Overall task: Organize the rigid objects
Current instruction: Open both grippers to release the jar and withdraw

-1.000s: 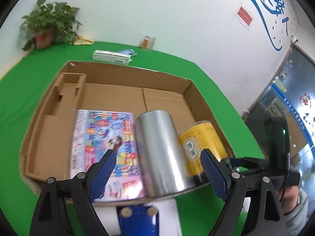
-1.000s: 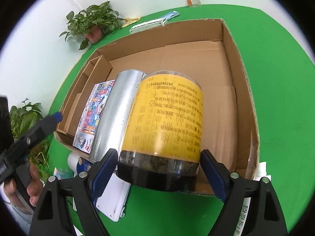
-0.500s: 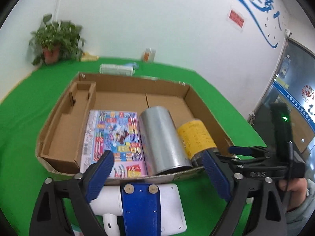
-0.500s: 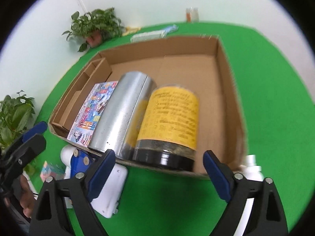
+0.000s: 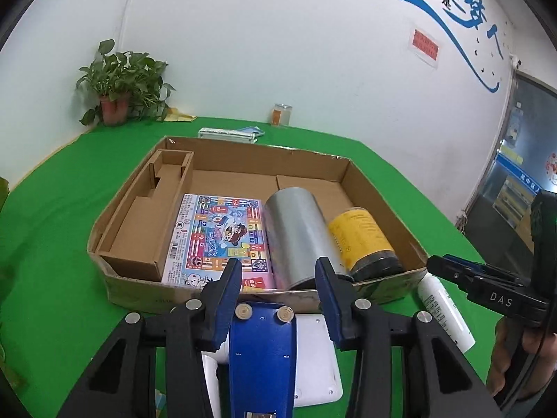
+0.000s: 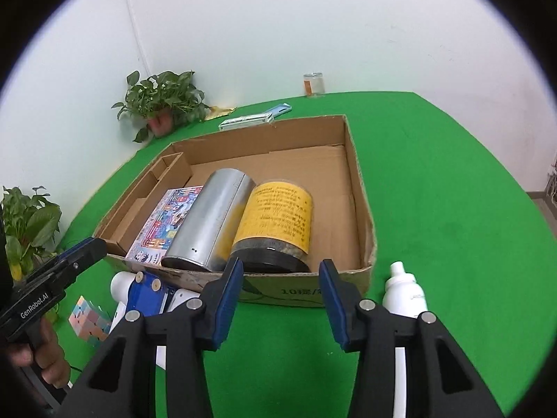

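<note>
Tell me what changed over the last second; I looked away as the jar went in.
The right gripper let go of the yellow jar and pulled back out of the cardboard box; both grippers' jaws narrowed. Silver can and game box stayed put.

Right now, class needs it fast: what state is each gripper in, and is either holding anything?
Left gripper: open, holding nothing, above the blue-and-white device.
Right gripper: open, holding nothing.
</note>
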A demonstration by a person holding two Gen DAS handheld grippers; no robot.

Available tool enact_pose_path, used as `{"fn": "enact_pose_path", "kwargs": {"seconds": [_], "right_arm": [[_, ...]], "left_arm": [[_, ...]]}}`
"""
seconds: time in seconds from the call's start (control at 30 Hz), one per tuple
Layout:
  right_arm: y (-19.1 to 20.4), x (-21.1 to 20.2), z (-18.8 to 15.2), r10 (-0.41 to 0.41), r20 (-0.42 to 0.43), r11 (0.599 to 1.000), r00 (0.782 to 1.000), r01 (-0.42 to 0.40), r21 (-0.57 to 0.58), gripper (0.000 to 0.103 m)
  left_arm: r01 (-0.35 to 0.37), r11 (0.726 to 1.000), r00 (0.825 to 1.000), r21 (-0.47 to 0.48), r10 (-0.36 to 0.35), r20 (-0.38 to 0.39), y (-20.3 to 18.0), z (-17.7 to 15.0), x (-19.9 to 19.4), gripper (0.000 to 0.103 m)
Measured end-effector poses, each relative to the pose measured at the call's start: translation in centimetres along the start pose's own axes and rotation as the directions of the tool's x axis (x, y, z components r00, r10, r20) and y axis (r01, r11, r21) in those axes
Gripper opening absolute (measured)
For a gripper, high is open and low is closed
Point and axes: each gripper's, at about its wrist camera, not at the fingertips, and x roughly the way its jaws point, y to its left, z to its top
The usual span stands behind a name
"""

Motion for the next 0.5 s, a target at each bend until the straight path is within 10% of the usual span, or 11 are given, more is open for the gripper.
{"fn": "enact_pose_path", "kwargs": {"seconds": [0.07, 0.37, 0.5], "right_arm": [[0.7, 0.2, -0.4, 0.018, -0.031, 1.000, 0.999, -0.018, -0.022, 0.089], [0.1, -2.4, -4.9, 0.096, 0.056, 0.995, 0.994, -0.096, -0.002, 0.102], [-4.2, -3.4, -6.9, -0.061, 0.055, 0.996, 0.997, 0.057, 0.071, 0.102]], "left_arm": [[-0.016, 1.000, 1.000, 0.005, 0.016, 0.002, -0.4, -0.4, -0.3, 0.100], [-0.027, 0.999, 1.000, 0.030, 0.026, 0.008, -0.9, -2.8, -1.2, 0.103], [0.021, 1.000, 0.999, 0.022, -0.020, -0.037, -1.4, -5.0, -1.4, 0.103]]}}
